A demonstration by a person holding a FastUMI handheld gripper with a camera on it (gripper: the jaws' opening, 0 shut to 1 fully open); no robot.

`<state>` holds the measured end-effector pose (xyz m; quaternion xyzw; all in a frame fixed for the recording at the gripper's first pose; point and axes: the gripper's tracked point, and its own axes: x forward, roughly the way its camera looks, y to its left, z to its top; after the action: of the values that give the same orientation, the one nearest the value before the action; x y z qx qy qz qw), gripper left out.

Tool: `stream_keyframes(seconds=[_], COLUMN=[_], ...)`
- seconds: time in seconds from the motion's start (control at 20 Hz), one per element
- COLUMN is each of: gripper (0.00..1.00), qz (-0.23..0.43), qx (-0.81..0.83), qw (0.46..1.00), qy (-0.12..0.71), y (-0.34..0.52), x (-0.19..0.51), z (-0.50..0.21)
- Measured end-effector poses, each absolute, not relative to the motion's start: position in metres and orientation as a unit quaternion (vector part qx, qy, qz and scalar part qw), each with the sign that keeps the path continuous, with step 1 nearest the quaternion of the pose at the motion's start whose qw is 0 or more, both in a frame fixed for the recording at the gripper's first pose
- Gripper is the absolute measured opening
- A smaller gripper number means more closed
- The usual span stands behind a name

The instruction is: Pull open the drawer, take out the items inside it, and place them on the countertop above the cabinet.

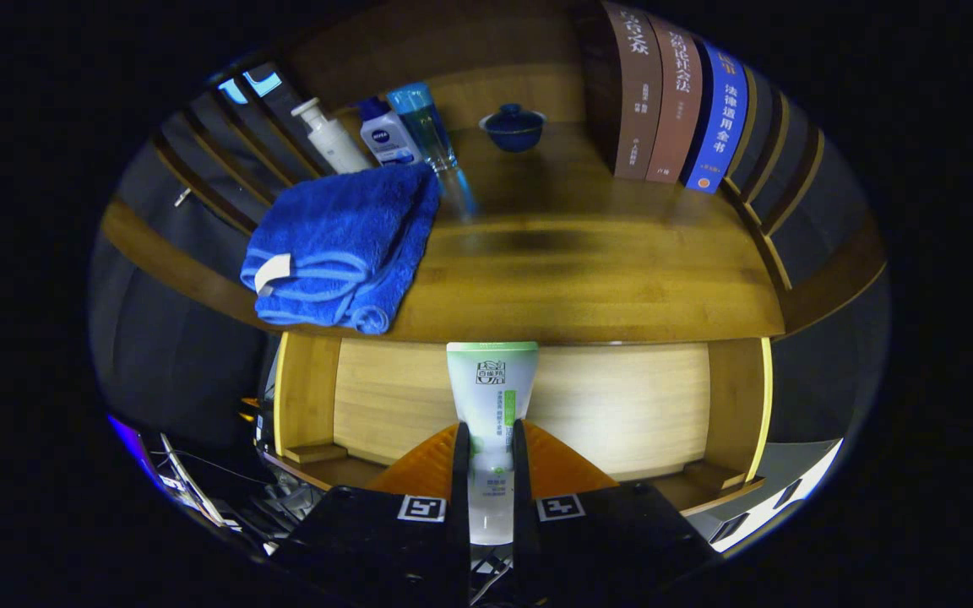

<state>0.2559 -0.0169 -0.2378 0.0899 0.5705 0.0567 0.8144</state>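
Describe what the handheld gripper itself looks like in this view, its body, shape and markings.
The gripper has a wide black body at the bottom of the view, carrying two square black-and-white fiducial tags, one beside each finger. Two narrow, straight fingers run forward in parallel from it. A ribbed, wedge-shaped panel flares out from the outer side of each finger. A few thin cables show beneath the body.

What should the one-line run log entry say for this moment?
claw: shut on tube | tube: lifted above open drawer | countertop: towel, bottles, bowl, books | next: likely place tube on countertop
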Motion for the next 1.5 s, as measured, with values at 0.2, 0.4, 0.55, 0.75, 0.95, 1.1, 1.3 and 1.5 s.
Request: stream_keyframes(seconds=[0.2,0.4,0.55,0.75,0.95,1.1,1.3,1.5], gripper=[0.24,0.24,0.24,0.24,0.32,0.49,0.78,1.0], qz=[0.035,0.012,-0.001,-0.013,-0.025,-0.023,-0.019,-0.006], qx=[0.082,0.073,0.064,0.051,0.061,0.067,0.065,0.084], qw=[0.831,0.835,0.833,0.827,0.828,0.832,0.846,0.863], qy=[0.548,0.546,0.55,0.559,0.557,0.55,0.53,0.497], y=[-0.022,-0.021,-0.02,-0.024,-0.028,-0.028,-0.032,-0.023], x=[0.312,0.359,0.378,0.39,0.394,0.392,0.388,0.372], z=[-0.23,-0.251,-0.265,-0.277,-0.278,-0.273,-0.261,-0.239])
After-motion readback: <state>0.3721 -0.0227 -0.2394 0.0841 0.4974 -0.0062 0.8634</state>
